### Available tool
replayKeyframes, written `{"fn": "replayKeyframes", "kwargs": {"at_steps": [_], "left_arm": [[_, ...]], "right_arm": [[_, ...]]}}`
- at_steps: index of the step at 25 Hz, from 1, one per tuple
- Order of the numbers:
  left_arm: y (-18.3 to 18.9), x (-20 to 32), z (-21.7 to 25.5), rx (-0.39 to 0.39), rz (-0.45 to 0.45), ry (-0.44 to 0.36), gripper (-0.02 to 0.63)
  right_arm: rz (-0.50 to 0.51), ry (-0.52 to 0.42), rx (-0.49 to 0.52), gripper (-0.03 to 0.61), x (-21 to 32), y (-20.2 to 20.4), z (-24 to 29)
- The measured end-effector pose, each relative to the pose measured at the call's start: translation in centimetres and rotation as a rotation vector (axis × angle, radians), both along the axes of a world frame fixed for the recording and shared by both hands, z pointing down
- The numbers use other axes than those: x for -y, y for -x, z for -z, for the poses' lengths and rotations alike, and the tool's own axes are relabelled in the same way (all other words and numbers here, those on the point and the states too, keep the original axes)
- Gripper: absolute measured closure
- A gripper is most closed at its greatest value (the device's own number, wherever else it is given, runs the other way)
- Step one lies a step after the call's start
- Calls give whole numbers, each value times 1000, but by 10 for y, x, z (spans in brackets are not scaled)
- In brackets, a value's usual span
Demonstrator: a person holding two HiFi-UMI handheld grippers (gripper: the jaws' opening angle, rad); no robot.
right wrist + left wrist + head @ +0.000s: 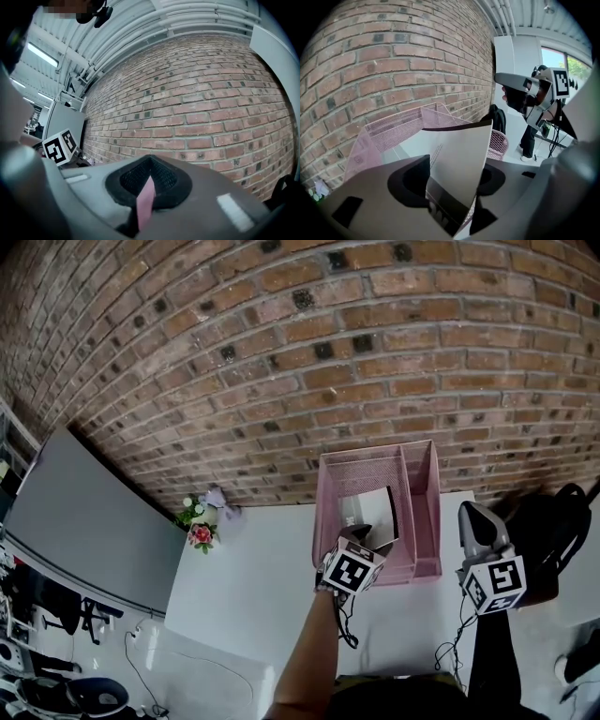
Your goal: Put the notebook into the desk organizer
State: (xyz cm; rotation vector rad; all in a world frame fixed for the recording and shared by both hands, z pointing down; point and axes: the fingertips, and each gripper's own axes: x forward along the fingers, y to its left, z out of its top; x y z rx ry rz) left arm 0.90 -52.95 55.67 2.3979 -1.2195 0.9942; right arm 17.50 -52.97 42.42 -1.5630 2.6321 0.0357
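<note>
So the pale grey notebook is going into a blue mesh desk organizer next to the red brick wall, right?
Not quite. The mesh desk organizer is pink, not blue, and the head view shows that plainly. The rest is right: the pale grey notebook is at the organizer, which stands against the red brick wall.

- What stands behind the desk?
- A red-brick wall (309, 352) across the whole width. The white table (244, 587) runs up to it.
- And to the left?
- A large grey panel (84, 521), with 1 small pot of flowers (200, 529) near its end, at the table's far corner.
- Overhead?
- Pale pipes (154, 23) along the ceiling and lit strip lights (41, 54). 1 window (565, 61) shows daylight and green leaves.
</note>
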Motion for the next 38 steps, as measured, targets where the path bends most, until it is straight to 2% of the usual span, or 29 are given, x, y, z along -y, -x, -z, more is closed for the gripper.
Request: {"fn": "replayKeyframes", "kwargs": {"at_steps": [8, 16, 23, 38], "left_arm": [[-8, -6, -4, -11, -61, 21, 299], [-10, -8, -5, -13, -73, 41, 271], [-22, -17, -8, -37, -133, 74, 198], [-19, -22, -4, -23, -125, 21, 196]], "right_arm": [[19, -14, -2, 578, -4, 10, 5], [2, -43, -8, 578, -8, 8, 10], [8, -71, -11, 578, -12, 7, 17], [0, -55, -15, 578, -25, 12, 13]]}}
